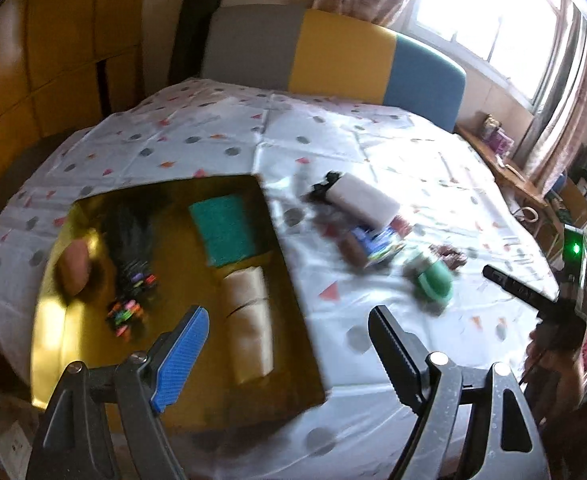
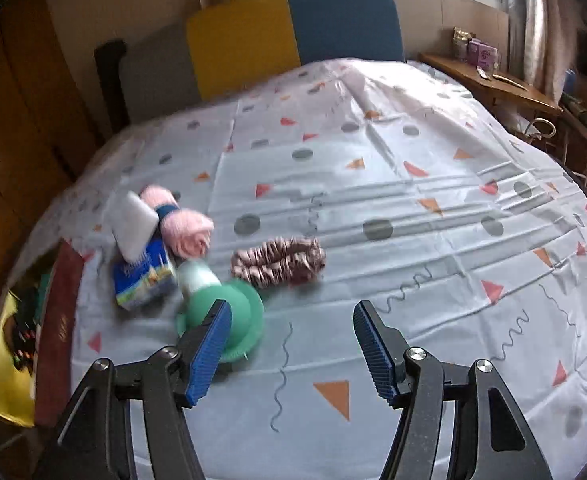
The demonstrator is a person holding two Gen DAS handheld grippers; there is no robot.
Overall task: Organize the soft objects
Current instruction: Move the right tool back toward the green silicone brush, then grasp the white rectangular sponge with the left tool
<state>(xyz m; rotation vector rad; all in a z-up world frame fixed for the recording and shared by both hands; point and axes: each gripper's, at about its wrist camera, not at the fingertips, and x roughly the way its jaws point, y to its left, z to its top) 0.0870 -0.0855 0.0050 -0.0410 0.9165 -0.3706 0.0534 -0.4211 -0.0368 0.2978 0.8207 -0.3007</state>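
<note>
Both tools hang over a bench spread with a white cloth (image 2: 373,184) printed with grey dots and orange triangles. The left tool (image 1: 289,340) has its jaws standing apart with nothing between them, above the right wall of an open gold-lined box (image 1: 289,280) that sits at the bench's near left corner. In the box lie a teal sponge-like pad (image 1: 223,228), a beige rolled cloth (image 1: 249,320), a dark bundle with bright coloured bits (image 1: 131,264) and a brownish pad (image 1: 75,266) (too blurred to name more closely).

The right tool (image 2: 293,348) also has its jaws apart, empty, held over bare cloth toward the near edge. Just beyond its left finger lies a green and white soft object (image 2: 229,308). Past that, toward the left edge, a blue printed packet (image 2: 143,276), a white sponge block (image 2: 133,222) leaning on the packet, and a pink yarn skein (image 2: 181,224) lie touching one another. A pink-brown ruffled scrunchie (image 2: 279,262) lies just right of this group, near the bench's middle.
</note>
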